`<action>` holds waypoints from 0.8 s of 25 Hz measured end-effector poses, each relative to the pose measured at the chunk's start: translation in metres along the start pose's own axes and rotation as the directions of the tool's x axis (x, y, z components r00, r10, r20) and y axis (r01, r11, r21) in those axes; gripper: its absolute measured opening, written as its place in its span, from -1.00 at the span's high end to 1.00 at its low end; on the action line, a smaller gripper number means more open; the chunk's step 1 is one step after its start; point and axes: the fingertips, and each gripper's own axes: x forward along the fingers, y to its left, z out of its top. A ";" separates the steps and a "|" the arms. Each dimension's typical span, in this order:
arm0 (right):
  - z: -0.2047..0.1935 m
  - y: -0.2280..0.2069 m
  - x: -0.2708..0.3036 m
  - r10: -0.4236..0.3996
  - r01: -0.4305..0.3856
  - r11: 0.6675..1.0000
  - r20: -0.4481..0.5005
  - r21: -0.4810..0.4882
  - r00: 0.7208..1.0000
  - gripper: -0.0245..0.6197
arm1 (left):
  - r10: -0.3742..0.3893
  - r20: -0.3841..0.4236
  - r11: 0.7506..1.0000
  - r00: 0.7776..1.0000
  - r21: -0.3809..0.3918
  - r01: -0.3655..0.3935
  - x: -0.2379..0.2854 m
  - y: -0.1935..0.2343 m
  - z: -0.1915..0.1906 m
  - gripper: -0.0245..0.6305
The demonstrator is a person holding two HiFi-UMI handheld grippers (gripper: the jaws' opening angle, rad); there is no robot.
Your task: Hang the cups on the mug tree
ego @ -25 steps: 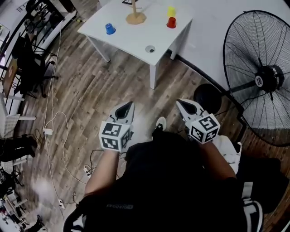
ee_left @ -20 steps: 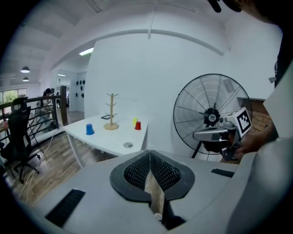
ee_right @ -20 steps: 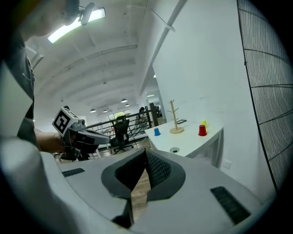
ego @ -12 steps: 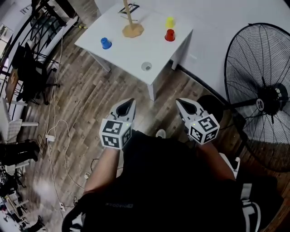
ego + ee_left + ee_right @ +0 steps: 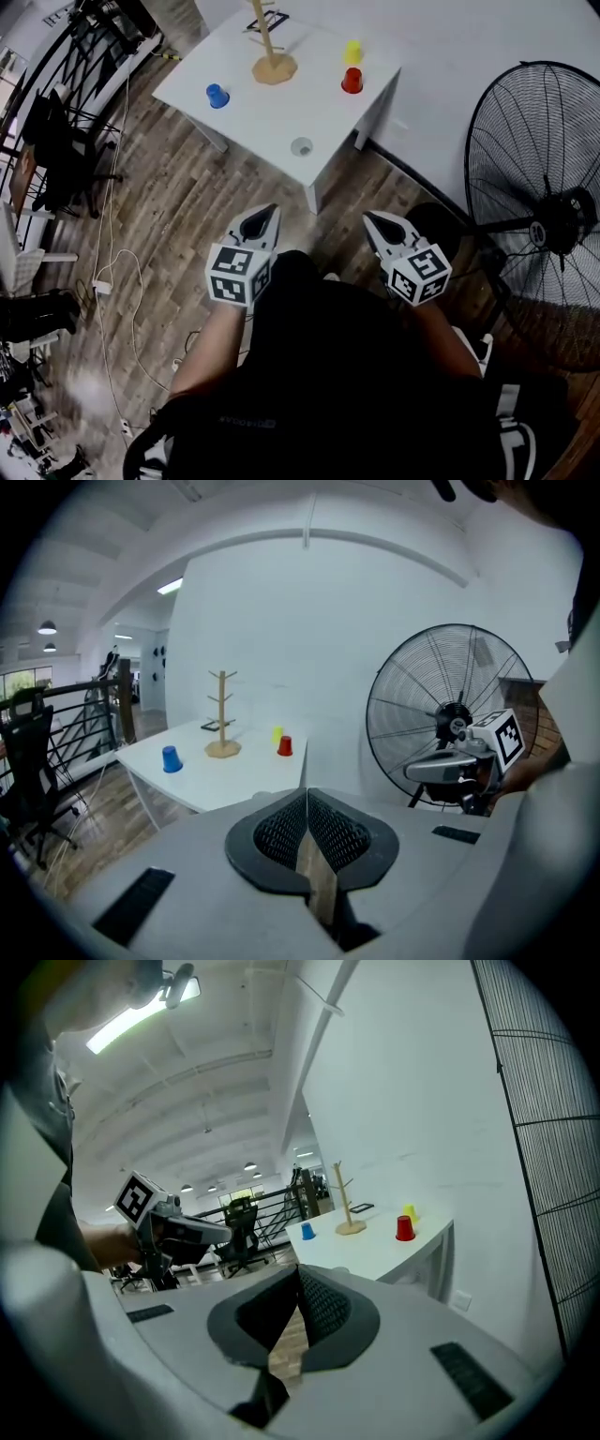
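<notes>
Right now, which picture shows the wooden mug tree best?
The left gripper view. It shows the whole mug tree from the side, base to top, with no cups on its branches. The head view looks down on the mug tree and cuts off its top. The right gripper view shows it whole too, but smaller.

floor: wood planks [image 5: 187, 216] | wall: white [image 5: 356, 621] | standing fan [image 5: 539, 202] | black chair [image 5: 52, 131]
</notes>
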 end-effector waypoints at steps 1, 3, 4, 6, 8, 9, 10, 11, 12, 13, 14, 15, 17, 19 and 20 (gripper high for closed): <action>-0.001 -0.002 0.002 -0.001 0.001 1.000 -0.005 -0.002 1.000 0.90 | -0.004 0.002 1.000 1.000 -0.002 0.004 0.004 0.000 0.002 0.87; 0.000 -0.009 0.009 -0.005 0.005 1.000 -0.011 0.001 1.000 0.90 | -0.010 0.001 1.000 1.000 0.000 0.010 0.012 0.003 0.005 0.87; 0.001 -0.011 0.014 -0.006 0.006 1.000 -0.014 0.004 1.000 0.90 | -0.012 0.000 1.000 1.000 0.000 0.012 0.016 0.006 0.005 0.87; 0.003 -0.015 0.024 -0.003 0.003 1.000 -0.025 0.007 1.000 0.90 | -0.012 -0.008 1.000 1.000 -0.005 0.012 0.022 0.013 0.005 0.87; 0.007 -0.017 0.036 0.004 -0.004 1.000 -0.040 0.000 0.999 0.90 | -0.014 -0.022 1.000 1.000 -0.017 0.013 0.030 0.023 0.004 0.87; 0.011 -0.019 0.042 0.008 -0.009 1.000 -0.048 -0.009 0.999 0.90 | -0.014 -0.026 1.000 1.000 -0.022 0.014 0.035 0.030 0.005 0.87; 0.017 -0.022 0.049 0.011 -0.013 1.000 -0.055 -0.022 0.998 0.90 | -0.014 -0.026 1.000 1.000 -0.026 0.014 0.040 0.037 0.008 0.87; 0.023 -0.026 0.057 0.012 -0.014 0.999 -0.060 -0.035 0.998 0.90 | -0.015 -0.025 1.000 1.000 -0.028 0.015 0.047 0.044 0.012 0.87; 0.029 -0.031 0.064 0.010 -0.013 0.999 -0.063 -0.046 0.998 0.90 | -0.018 -0.021 0.999 1.000 -0.028 0.017 0.054 0.050 0.018 0.87; 0.034 -0.036 0.071 0.006 -0.009 0.999 -0.066 -0.053 0.998 0.90 | -0.023 -0.016 0.999 1.000 -0.025 0.022 0.061 0.057 0.024 0.87; 0.039 -0.042 0.079 0.001 -0.004 0.998 -0.067 -0.057 0.998 0.90 | -0.029 -0.011 0.999 1.000 -0.020 0.029 0.069 0.063 0.030 0.87; 0.043 -0.048 0.086 -0.006 0.002 0.998 -0.068 -0.058 0.998 0.90 | -0.036 -0.007 0.999 0.999 -0.011 0.036 0.077 0.069 0.036 0.87; 0.054 -0.057 0.101 -0.021 0.017 0.998 -0.067 -0.060 0.998 0.90 | -0.048 -0.002 0.999 0.999 0.014 0.048 0.091 0.084 0.049 0.87; 0.066 -0.066 0.114 -0.039 0.034 0.997 -0.065 -0.066 0.997 0.90 | -0.062 0.003 0.998 0.998 0.027 0.062 0.103 0.097 0.063 0.87; 0.072 -0.070 0.121 -0.049 0.045 0.996 -0.063 -0.071 0.997 0.90 | -0.071 0.005 0.997 0.997 0.029 0.071 0.109 0.104 0.070 0.87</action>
